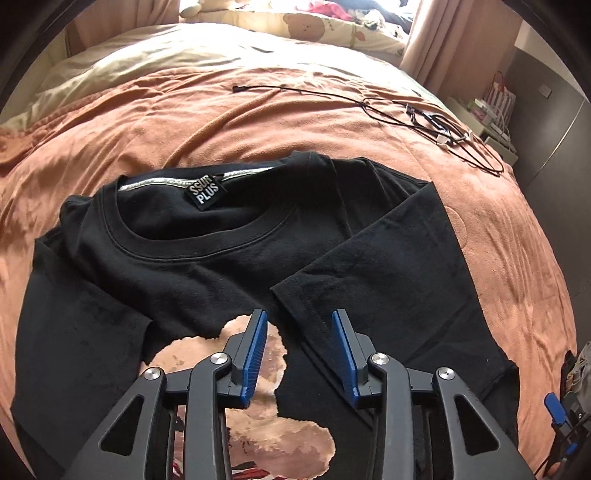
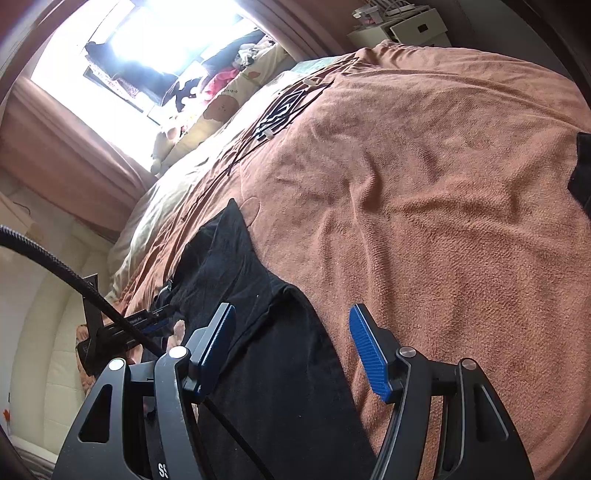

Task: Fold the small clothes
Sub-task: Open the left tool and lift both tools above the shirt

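A black T-shirt [image 1: 207, 266] with a "SSUR PLUS" neck label [image 1: 205, 193] and a tan print [image 1: 266, 435] lies flat on the orange bedspread [image 1: 258, 122]. Its right sleeve [image 1: 369, 258] is folded in over the chest. My left gripper [image 1: 299, 321] is open and empty, just above the shirt's middle near the sleeve hem. My right gripper [image 2: 291, 317] is open and empty above the shirt's right edge [image 2: 273, 362]. The left gripper shows in the right wrist view [image 2: 147, 321] at the left.
Black cables [image 1: 436, 122] lie on the bedspread at the far right. A cream duvet and pillows [image 1: 295, 33] sit at the head of the bed under a bright window. A white bedside unit [image 1: 484, 118] stands to the right. Another dark item [image 2: 581, 173] lies at the bed's right edge.
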`<state>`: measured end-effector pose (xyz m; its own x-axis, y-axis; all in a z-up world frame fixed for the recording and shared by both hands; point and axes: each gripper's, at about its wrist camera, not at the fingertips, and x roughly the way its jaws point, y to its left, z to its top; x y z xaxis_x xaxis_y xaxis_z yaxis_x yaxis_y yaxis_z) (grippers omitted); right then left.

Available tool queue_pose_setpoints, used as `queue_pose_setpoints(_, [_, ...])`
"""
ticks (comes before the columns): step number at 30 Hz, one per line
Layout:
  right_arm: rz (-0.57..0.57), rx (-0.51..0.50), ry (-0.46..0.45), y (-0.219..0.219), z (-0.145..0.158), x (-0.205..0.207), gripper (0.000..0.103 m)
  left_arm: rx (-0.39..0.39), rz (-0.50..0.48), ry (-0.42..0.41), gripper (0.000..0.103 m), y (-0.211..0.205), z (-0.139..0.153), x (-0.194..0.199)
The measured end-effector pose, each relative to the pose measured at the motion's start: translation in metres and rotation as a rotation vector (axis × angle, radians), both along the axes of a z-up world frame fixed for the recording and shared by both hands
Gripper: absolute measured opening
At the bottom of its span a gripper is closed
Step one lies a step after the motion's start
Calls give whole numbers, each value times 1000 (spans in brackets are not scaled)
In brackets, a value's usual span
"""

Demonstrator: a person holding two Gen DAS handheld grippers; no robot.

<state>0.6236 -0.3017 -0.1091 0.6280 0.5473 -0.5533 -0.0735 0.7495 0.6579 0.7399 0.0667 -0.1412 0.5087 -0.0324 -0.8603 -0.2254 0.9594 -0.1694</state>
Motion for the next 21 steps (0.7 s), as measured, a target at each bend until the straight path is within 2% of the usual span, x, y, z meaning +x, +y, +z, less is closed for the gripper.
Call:
queue_pose_setpoints(4, [9, -27, -19, 3, 9, -3, 62, -10, -7, -11, 39, 8, 15, -13])
queue_pose_setpoints(9, [27, -43, -44, 5, 21, -7, 62, -31, -24, -42, 41, 16, 50, -47])
queue_pose_setpoints(12, [31, -64, -65, 9, 34, -16, 63, -33, -21, -73, 54, 23, 74, -73])
queue_pose_setpoints(13, [30, -70, -68, 10, 39, -20, 72, -40, -18, -91, 61, 27, 82, -82])
queue_pose_setpoints(15, [13, -96, -88, 11, 50, -34, 81, -48, -14, -118, 68, 33, 98, -101])
queue_pose_setpoints(17, [4, -132, -102, 16, 61, -46, 83, -45, -16, -137, 79, 40, 111, -118])
queue_pose_setpoints(18, [19, -149, -106, 20, 67, -51, 85, -46, -19, -146, 82, 43, 117, -125])
queue_pose_setpoints(20, [55, -210, -106, 30, 78, -61, 87, -40, -21, -168, 95, 49, 130, -143])
queue_pose_setpoints(21, [61, -239, -110, 35, 85, -66, 87, -31, -20, -179, 97, 51, 136, -150])
